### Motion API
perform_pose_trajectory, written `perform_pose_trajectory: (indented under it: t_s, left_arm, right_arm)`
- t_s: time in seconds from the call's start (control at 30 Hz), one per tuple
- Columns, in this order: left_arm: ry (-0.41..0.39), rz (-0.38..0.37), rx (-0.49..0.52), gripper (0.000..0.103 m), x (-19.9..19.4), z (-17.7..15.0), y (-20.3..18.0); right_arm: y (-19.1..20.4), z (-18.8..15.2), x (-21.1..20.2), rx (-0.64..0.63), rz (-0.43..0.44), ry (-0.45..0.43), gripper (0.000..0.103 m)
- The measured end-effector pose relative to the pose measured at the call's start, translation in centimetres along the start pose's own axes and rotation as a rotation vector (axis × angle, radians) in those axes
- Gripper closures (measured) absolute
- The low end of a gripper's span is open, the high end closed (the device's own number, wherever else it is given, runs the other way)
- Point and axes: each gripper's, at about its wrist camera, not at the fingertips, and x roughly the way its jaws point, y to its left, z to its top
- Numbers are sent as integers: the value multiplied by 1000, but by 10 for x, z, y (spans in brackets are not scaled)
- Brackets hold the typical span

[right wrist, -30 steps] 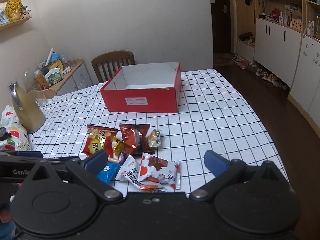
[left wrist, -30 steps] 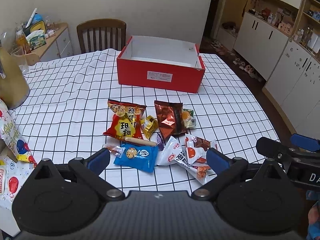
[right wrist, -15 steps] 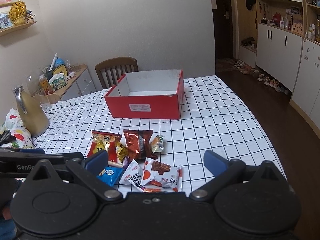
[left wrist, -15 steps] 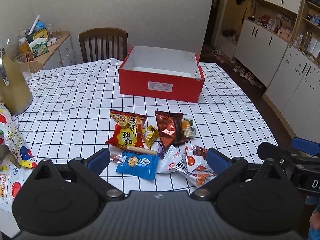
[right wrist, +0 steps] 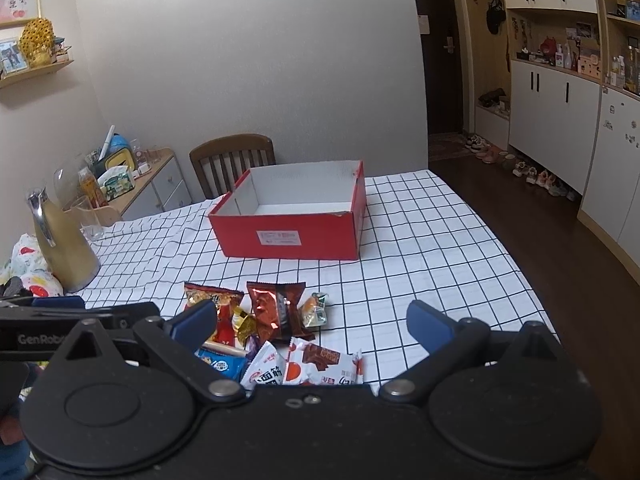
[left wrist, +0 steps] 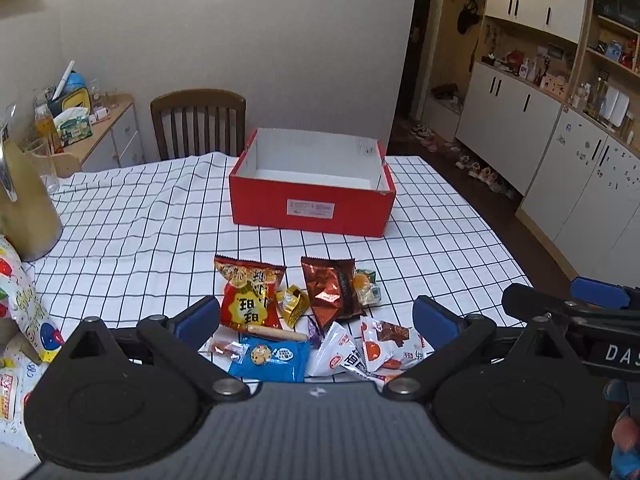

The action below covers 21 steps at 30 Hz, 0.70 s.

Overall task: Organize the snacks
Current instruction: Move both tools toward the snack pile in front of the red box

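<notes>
Left gripper (left wrist: 316, 314): black two-finger claw with blue pads, spread wide, nothing held; seen at the lower centre of the left wrist view, poised above the snack pile.

Right gripper (right wrist: 310, 320): same pattern, likewise spread wide and empty; lower centre of the right wrist view.

Snack pile, lower centre of both views, on the black-and-white checked tablecloth (left wrist: 140, 232):
- red and yellow crinkled packet (left wrist: 250, 294), left of the pile;
- copper-brown foil packet (left wrist: 330, 290), just beside it on the right;
- blue flat cookie packet (left wrist: 274, 356), nearest the left gripper;
- white and red packets (left wrist: 380, 350), overlapping, lower right.

Red open cardboard box with white interior (left wrist: 312, 204): centre of frame, well apart from the pile, apparently empty.

Handling note (judgement): no snack is yet boxed. One packet is best taken at a time, an outer, unoverlapped one first; a crimped edge is to be pinched, not the puffed middle. Overlapping packets may be dragged along.
</notes>
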Motion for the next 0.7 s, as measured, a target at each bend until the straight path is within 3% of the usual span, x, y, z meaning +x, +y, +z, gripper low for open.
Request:
perform_pose_trajectory:
  t_s: [0.7]
  left_arm:
    - [-45, -9, -12, 0, -2, 7, 4]
  right_arm:
    - [3, 8, 6, 10, 5, -21, 2]
